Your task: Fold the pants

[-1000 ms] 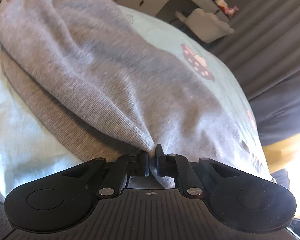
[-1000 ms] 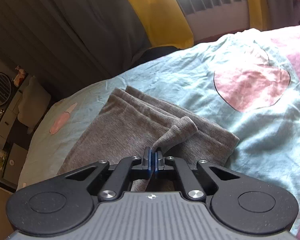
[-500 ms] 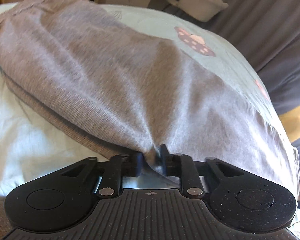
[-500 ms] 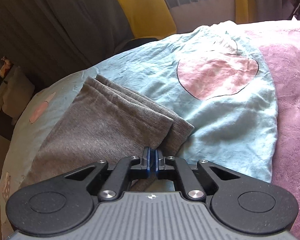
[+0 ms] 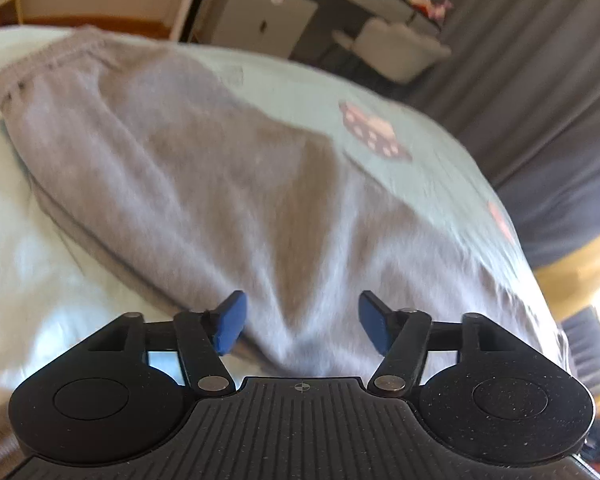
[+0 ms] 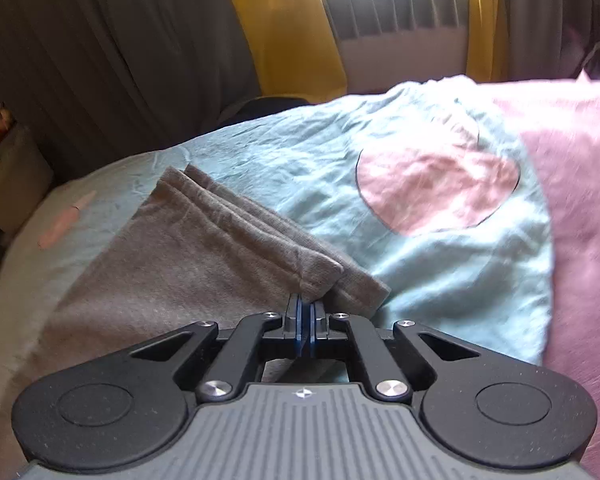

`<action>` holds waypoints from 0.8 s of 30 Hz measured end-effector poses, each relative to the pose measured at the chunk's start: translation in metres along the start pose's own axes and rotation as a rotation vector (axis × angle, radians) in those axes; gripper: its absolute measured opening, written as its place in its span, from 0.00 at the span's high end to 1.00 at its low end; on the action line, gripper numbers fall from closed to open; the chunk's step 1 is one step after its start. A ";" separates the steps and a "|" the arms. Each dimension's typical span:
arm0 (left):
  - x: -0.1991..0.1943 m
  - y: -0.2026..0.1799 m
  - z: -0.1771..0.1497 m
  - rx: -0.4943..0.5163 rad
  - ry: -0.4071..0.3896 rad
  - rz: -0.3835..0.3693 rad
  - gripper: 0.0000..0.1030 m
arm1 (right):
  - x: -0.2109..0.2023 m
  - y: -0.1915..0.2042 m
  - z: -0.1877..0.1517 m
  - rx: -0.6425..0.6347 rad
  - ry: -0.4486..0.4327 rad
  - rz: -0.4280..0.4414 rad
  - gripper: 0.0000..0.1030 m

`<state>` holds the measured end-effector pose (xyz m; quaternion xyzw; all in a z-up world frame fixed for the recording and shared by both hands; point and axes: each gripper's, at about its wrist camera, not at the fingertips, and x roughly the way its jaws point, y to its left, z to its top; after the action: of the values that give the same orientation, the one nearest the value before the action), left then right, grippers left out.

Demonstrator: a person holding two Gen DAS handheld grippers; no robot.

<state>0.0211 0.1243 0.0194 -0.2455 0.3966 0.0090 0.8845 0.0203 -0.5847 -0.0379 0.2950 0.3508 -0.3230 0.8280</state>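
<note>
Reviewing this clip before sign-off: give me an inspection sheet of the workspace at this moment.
Surface: bed with a light blue sheet, printed with a pink apple shape.
Job's things: grey pants folded over, waistband at far left in the left view; leg ends stacked in the right view.
Clutter: pink blanket along the sheet's right edge.
Grippers: left gripper open, blue pads apart above the fabric; right gripper shut on the pants' edge.
Cables: nothing seen.
Surroundings: grey curtains, yellow curtain, radiator, white cabinets, pale chair.
</note>
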 end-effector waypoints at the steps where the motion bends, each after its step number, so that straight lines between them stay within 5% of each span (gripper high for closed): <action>1: -0.001 -0.001 0.002 0.014 -0.029 0.034 0.28 | -0.003 0.006 0.000 -0.055 -0.021 -0.048 0.96; 3: 0.002 -0.003 0.007 0.044 -0.064 0.100 0.25 | -0.001 0.015 -0.002 -0.124 -0.017 -0.097 0.94; 6: 0.008 -0.003 0.015 0.058 -0.107 0.161 0.22 | -0.001 0.020 0.002 -0.147 -0.025 -0.230 0.71; 9: 0.020 0.000 0.024 0.071 -0.159 0.238 0.21 | -0.021 0.029 0.014 -0.124 -0.098 -0.216 0.71; 12: 0.037 0.006 0.030 0.087 -0.187 0.334 0.21 | -0.043 0.079 0.014 -0.242 -0.158 -0.027 0.71; 15: 0.054 0.017 0.029 0.110 -0.208 0.470 0.25 | -0.049 0.154 0.000 -0.372 -0.110 0.262 0.66; 17: 0.064 0.027 0.028 0.083 -0.156 0.559 0.38 | -0.042 0.211 -0.018 -0.442 -0.023 0.453 0.55; 20: 0.060 0.028 0.026 0.070 -0.174 0.588 0.38 | -0.020 0.300 -0.055 -0.533 0.166 0.673 0.54; 24: 0.061 0.028 0.022 0.057 -0.192 0.593 0.37 | 0.015 0.403 -0.104 -0.604 0.393 0.780 0.52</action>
<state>0.0721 0.1479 -0.0231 -0.0921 0.3656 0.2785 0.8833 0.2873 -0.2665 -0.0041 0.2067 0.4411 0.1857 0.8534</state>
